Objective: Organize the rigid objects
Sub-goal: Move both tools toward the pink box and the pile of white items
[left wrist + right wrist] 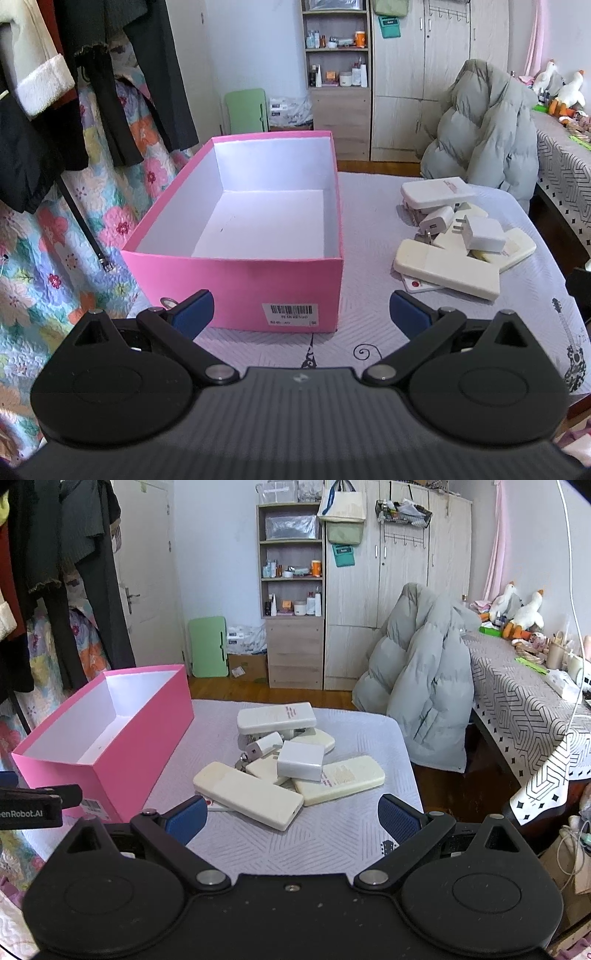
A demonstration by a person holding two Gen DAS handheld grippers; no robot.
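Note:
An open pink box [236, 269] with a white, empty inside stands on the table's left; it also shows in the right wrist view [122, 734]. To its right lies a heap of white remotes [445, 271] and white plug chargers [484, 232]; in the right wrist view the heap has remotes [247, 799] and a charger [301, 760] on top. My left gripper [301, 314] is open and empty, in front of the box's near wall. My right gripper [291, 818] is open and empty, just short of the nearest remote.
The table has a pale patterned cloth [314, 838]. A grey puffer jacket [424, 686] hangs over a chair at the table's far right. Clothes [96, 81] hang at the left. A second table [524, 709] with toys stands at the right.

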